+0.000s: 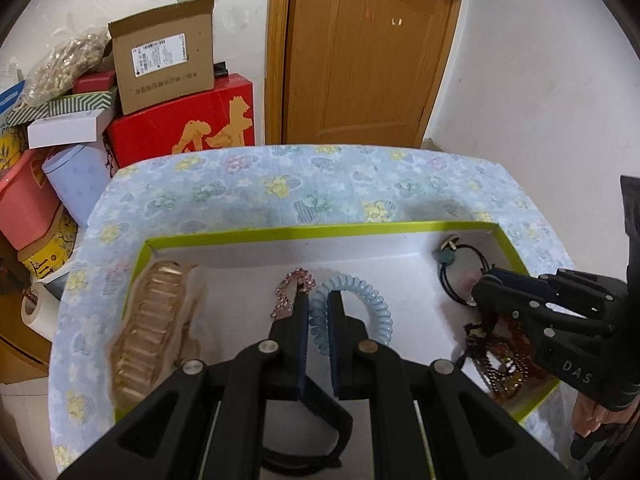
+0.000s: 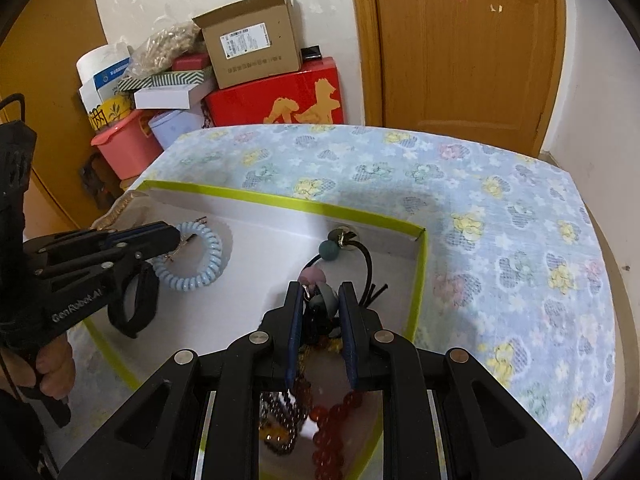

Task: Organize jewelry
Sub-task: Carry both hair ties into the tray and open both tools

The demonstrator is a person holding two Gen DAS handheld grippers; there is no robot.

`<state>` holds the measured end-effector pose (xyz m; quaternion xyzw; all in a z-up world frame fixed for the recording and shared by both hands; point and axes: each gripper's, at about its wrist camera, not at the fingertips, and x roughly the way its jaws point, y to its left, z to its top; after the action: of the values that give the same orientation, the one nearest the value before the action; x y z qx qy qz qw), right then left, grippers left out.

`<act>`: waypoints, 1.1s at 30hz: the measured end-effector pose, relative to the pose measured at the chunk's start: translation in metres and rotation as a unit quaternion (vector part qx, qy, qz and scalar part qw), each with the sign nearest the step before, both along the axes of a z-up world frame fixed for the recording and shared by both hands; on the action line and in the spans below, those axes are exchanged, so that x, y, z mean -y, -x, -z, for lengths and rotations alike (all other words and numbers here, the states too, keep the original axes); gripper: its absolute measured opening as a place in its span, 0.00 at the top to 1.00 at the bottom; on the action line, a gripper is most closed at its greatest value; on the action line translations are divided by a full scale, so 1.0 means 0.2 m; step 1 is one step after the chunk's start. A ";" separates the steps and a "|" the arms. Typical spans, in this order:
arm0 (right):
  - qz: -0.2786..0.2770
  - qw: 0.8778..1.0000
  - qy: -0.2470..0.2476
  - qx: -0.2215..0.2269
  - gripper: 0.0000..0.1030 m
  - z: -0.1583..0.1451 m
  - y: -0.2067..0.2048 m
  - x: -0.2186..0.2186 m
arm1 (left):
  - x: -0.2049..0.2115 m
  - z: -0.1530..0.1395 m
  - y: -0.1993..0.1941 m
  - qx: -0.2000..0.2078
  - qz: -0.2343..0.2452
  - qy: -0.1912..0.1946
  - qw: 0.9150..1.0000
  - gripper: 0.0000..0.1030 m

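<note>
A white tray with a lime-green rim [image 1: 320,230] [image 2: 280,199] lies on the floral cloth. In it are a gold clip [image 1: 154,320], a pink rhinestone clip [image 1: 290,292], a light blue spiral hair tie [image 1: 360,300] [image 2: 200,260], black hair ties with beads [image 1: 460,268] [image 2: 340,248] and a pile of bead bracelets [image 1: 500,356] [image 2: 332,420]. My left gripper [image 1: 318,300] [image 2: 176,236] is shut on the spiral tie's left part. My right gripper [image 2: 320,292] [image 1: 480,284] has its jaws narrowly apart around a beaded hair tie [image 2: 320,300]; whether they grip it is unclear.
The table's floral cloth [image 1: 320,184] [image 2: 500,240] stretches beyond and right of the tray. Stacked boxes [image 1: 168,56] [image 2: 252,44], a red box [image 1: 188,120] and a pink bin [image 2: 120,144] stand behind the table on the left. A wooden door [image 1: 360,52] is behind.
</note>
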<state>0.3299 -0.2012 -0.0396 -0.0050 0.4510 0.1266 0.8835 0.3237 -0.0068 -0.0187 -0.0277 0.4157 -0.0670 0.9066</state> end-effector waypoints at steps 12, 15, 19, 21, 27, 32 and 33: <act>0.002 1.000 0.005 -0.006 0.77 0.01 -0.02 -0.01 | 0.03 0.02 -0.03 -0.004 0.012 -0.018 1.000 0.90; 0.002 1.000 0.004 -0.007 0.73 0.01 -0.01 -0.01 | 0.03 0.02 -0.03 -0.006 0.014 -0.021 1.000 0.87; -0.001 1.000 0.001 -0.001 0.69 -0.02 0.03 -0.02 | 0.02 -0.01 -0.01 -0.001 0.010 -0.015 1.000 0.76; -0.003 1.000 0.001 0.002 0.69 -0.03 0.05 -0.02 | 0.02 -0.02 0.00 -0.001 0.008 -0.016 1.000 0.76; 0.002 1.000 -0.009 0.013 0.69 -0.12 0.15 -0.01 | 0.01 -0.09 0.11 0.010 0.007 -0.008 1.000 0.76; 0.003 0.999 -0.019 0.026 0.69 -0.20 0.33 0.00 | 0.02 -0.16 0.28 0.022 0.008 -0.004 1.000 0.76; 0.003 0.999 -0.021 0.028 0.69 -0.21 0.36 0.00 | 0.02 -0.17 0.32 0.024 0.009 -0.004 1.000 0.76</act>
<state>0.2583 -0.2017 0.0034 0.0109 0.4239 0.1334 0.8958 0.2594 -0.0111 0.0149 -0.0191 0.3945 -0.0739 0.9157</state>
